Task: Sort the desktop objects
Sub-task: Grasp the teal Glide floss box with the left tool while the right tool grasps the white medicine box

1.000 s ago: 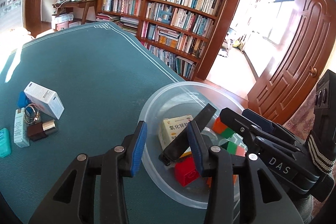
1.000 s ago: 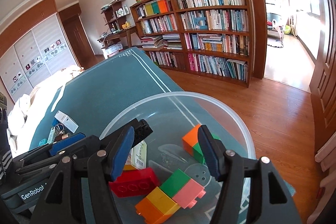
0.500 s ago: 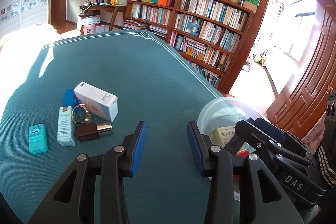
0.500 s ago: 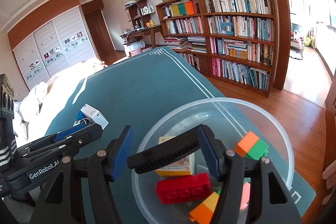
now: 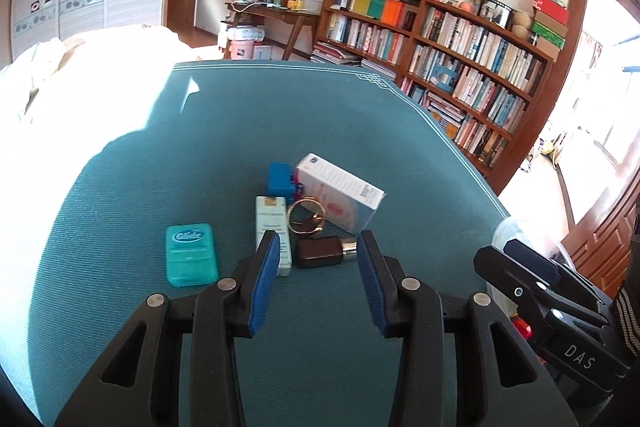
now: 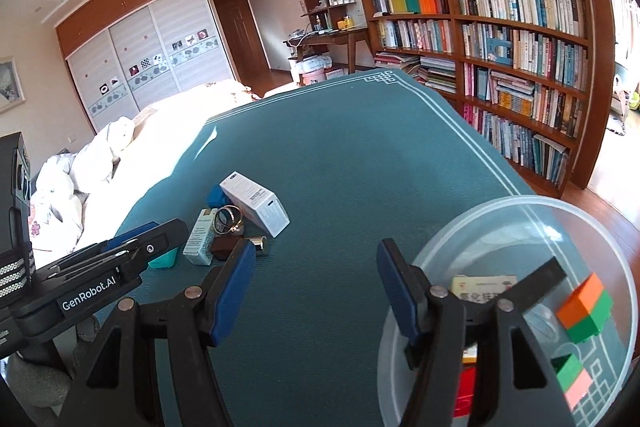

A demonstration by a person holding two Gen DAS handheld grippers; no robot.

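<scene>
**Left gripper swings off the bowl toward the unsorted pile**

At the bottom centre of the left wrist view, the left gripper [image 5: 316,267] has its jaws apart and empty. A second ago these jaws framed the clear bowl; now they face the cluster of small things on the green surface [image 5: 340,115], so a fresh pick looks to be starting.

Just beyond the jaws, mid-frame, lies a brown bottle with a silver cap [image 5: 325,251], flanked on its left by a slim pale box [image 5: 272,223] and, further left and apart, a teal floss case [image 5: 191,253]. Behind the bottle rests a gold ring [image 5: 306,217], then a white carton [image 5: 340,195] lying at a slant and a blue block [image 5: 279,178] touching its upper-left end.

In the right wrist view the right gripper [image 6: 316,279] has also drawn back from the bowl, jaws apart and empty. The clear bowl [image 6: 500,211] now sits in the lower right, already holding coloured bricks [image 6: 584,307], a small medicine box [image 6: 482,285] and a black comb-like strip [image 6: 536,281].

My guess is the bottle goes next.
</scene>
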